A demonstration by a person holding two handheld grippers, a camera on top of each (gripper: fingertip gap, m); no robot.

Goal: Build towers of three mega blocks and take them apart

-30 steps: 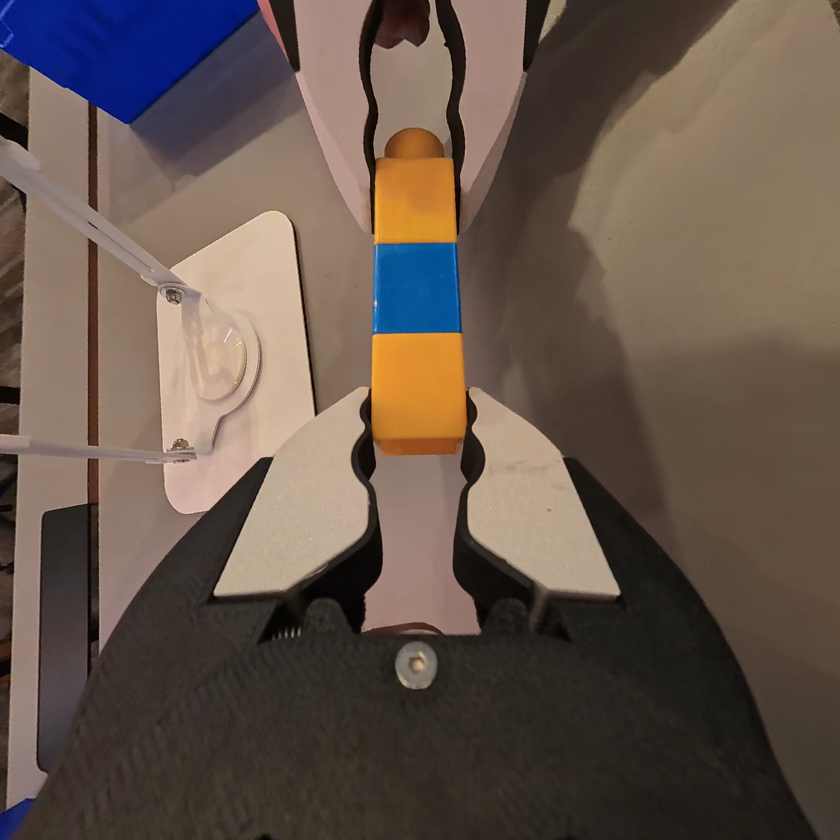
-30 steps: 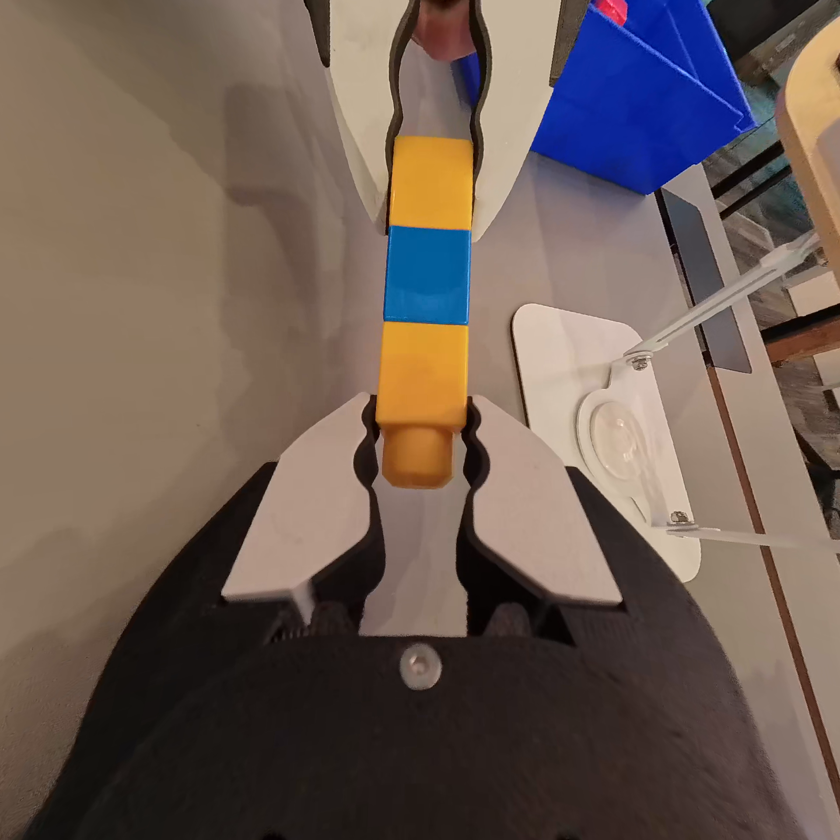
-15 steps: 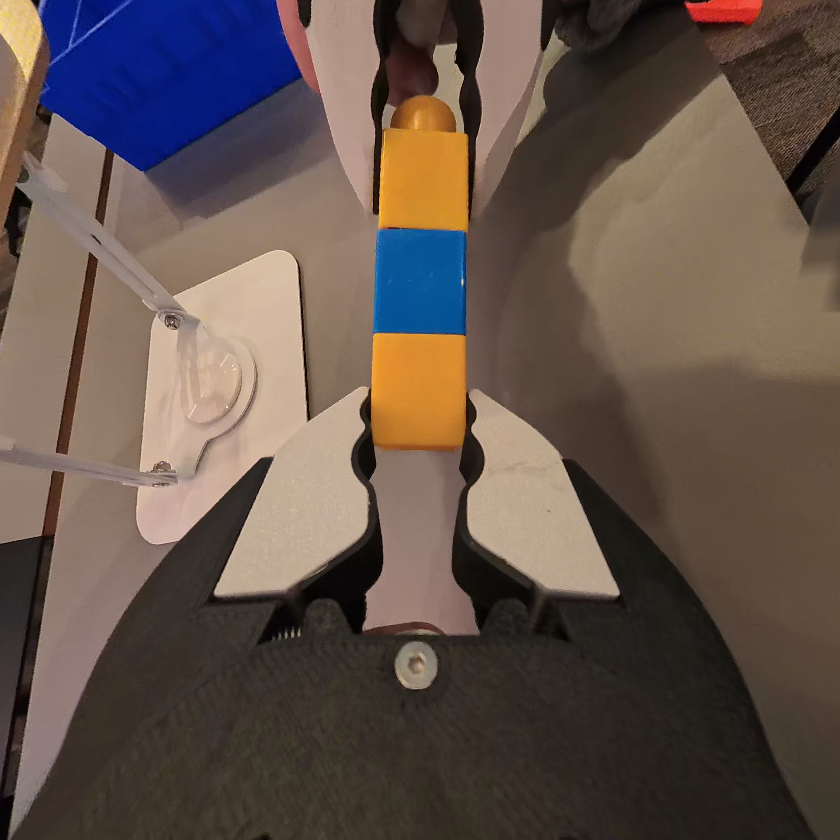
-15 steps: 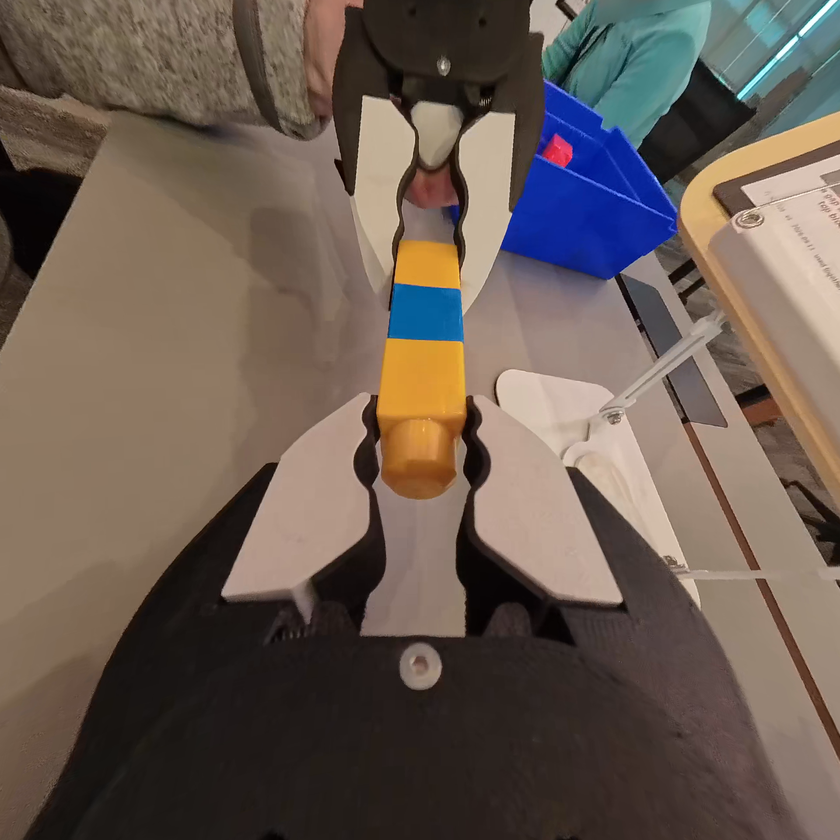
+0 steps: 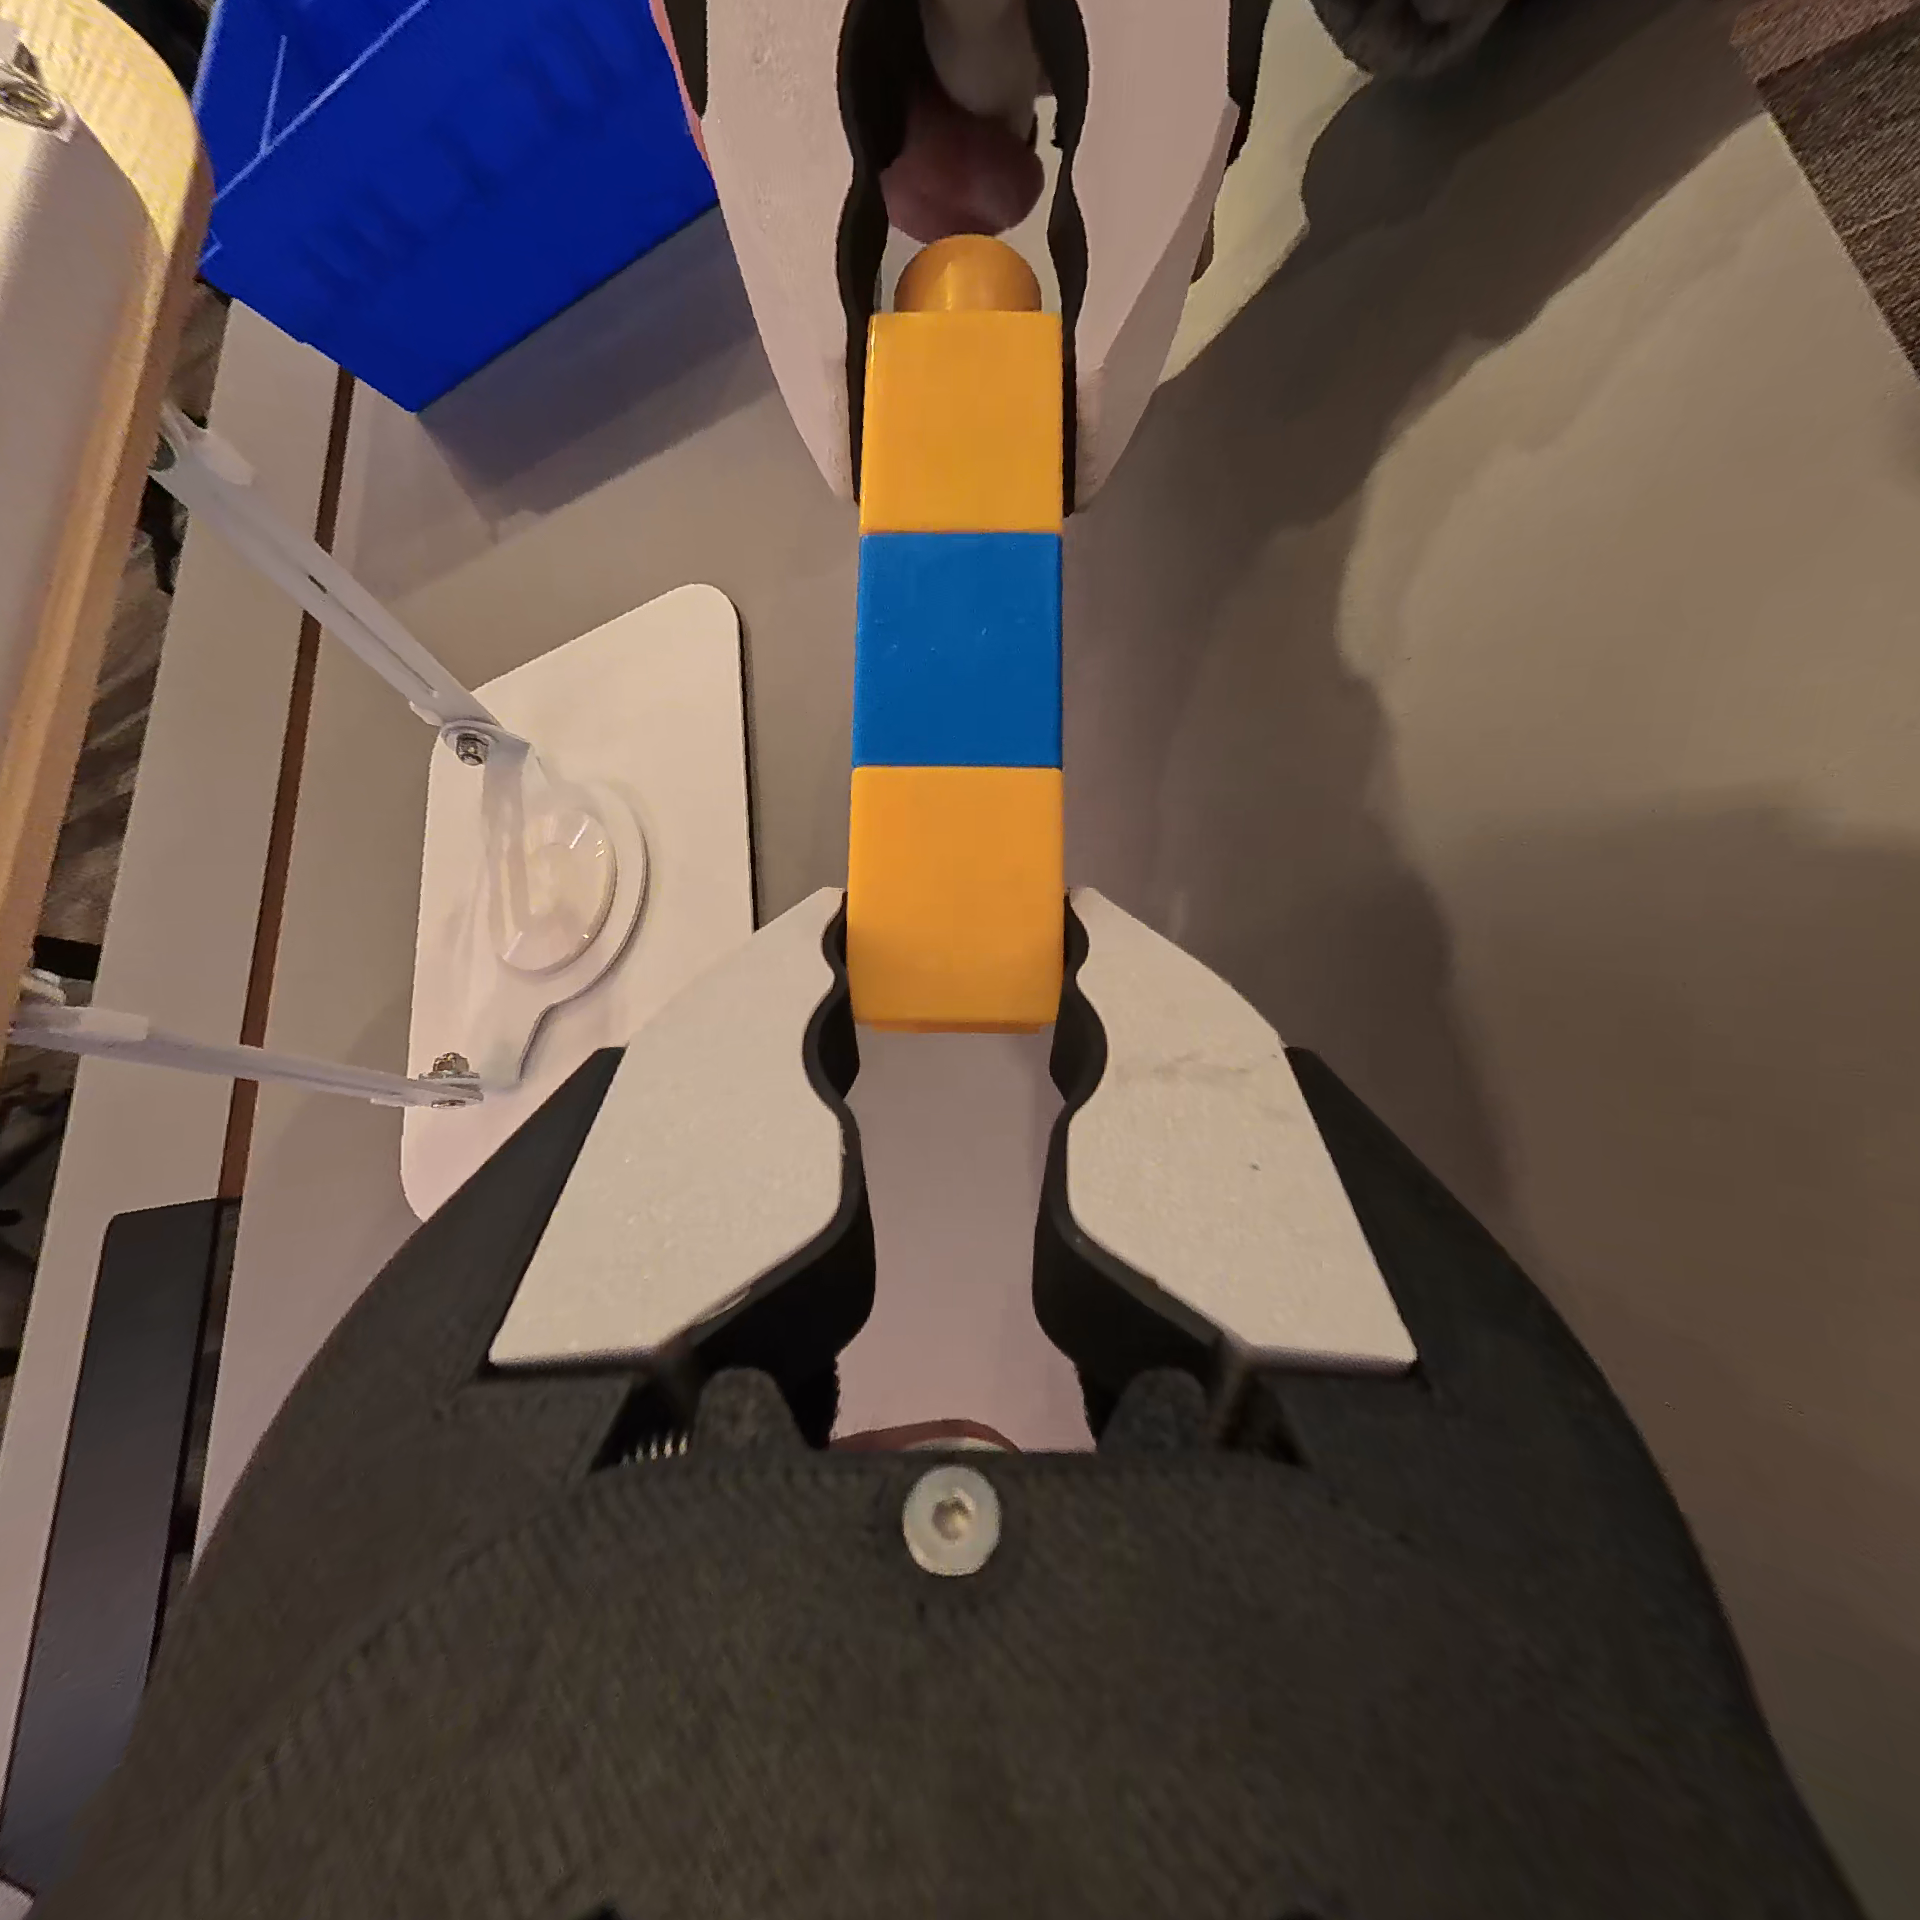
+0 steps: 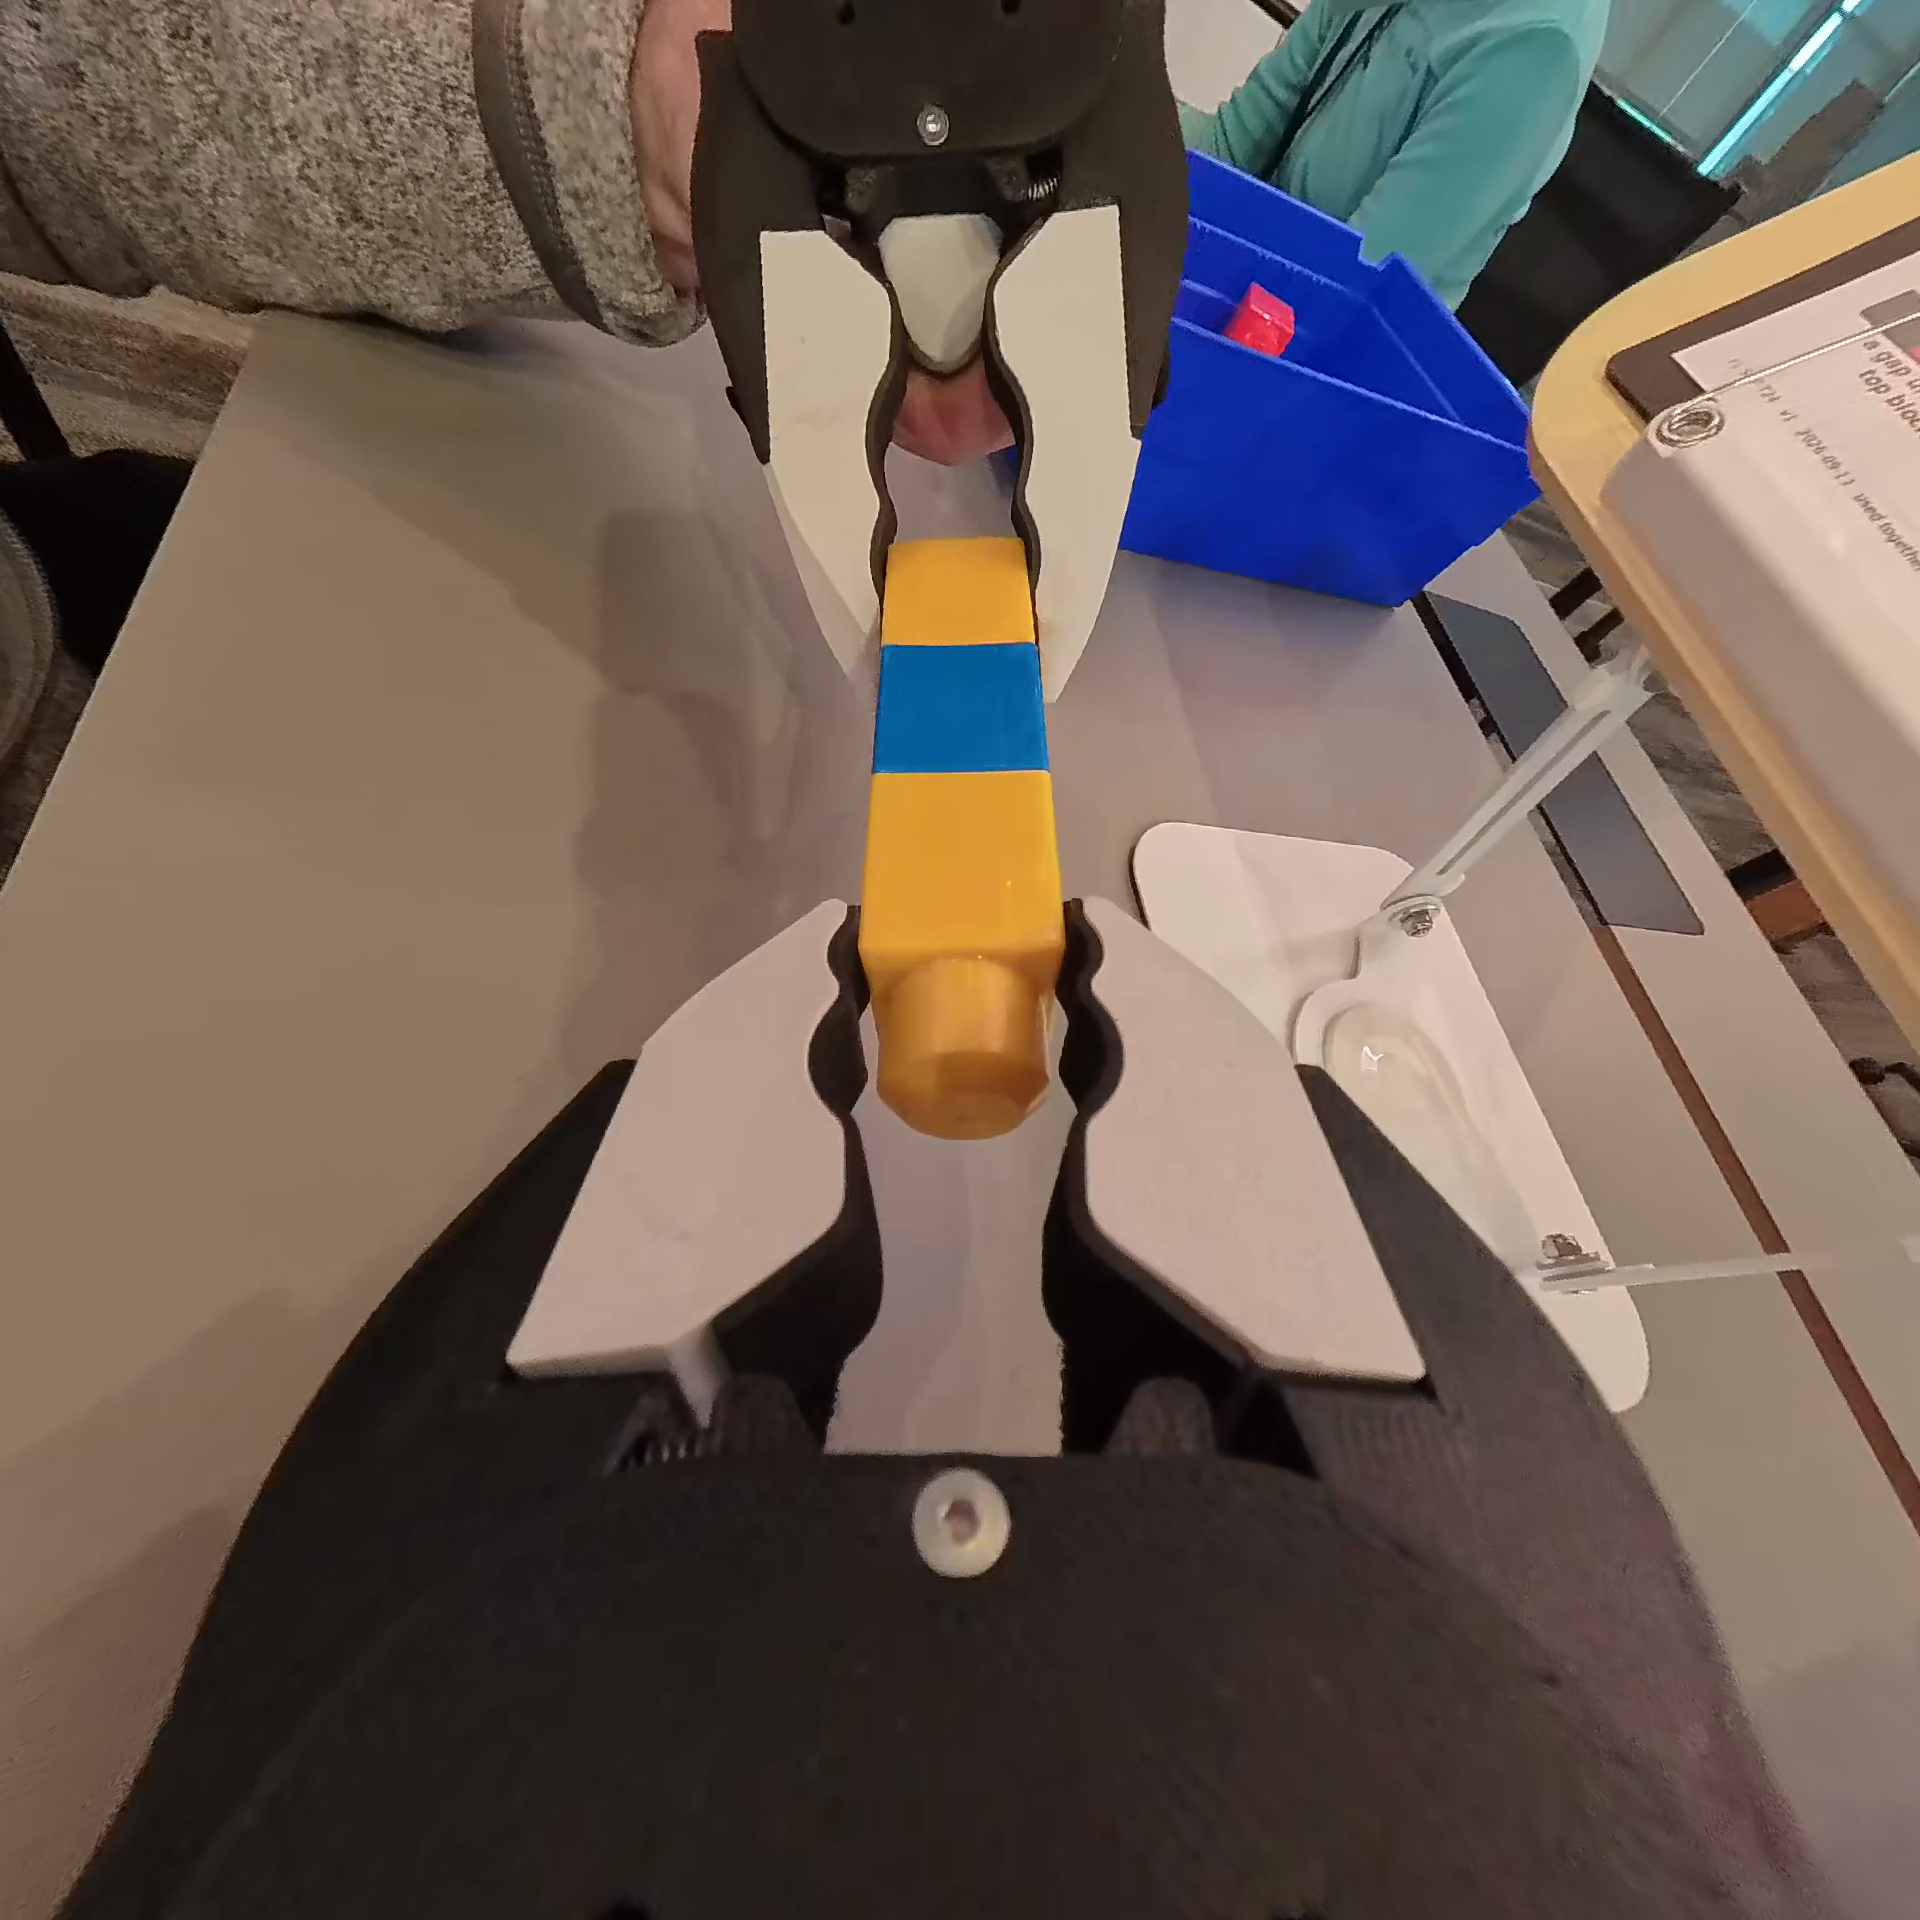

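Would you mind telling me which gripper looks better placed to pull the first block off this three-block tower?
Probably the right gripper: it clamps the stud-end yellow block, the tower's top. The left gripper grips the base yellow block and can anchor it together with the blue block.

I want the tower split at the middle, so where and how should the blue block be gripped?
Grip the blue block on its two flat side faces, coming from the side across the tower's length. Both ends are taken: the left gripper clamps one yellow block, the right gripper the studded yellow block.
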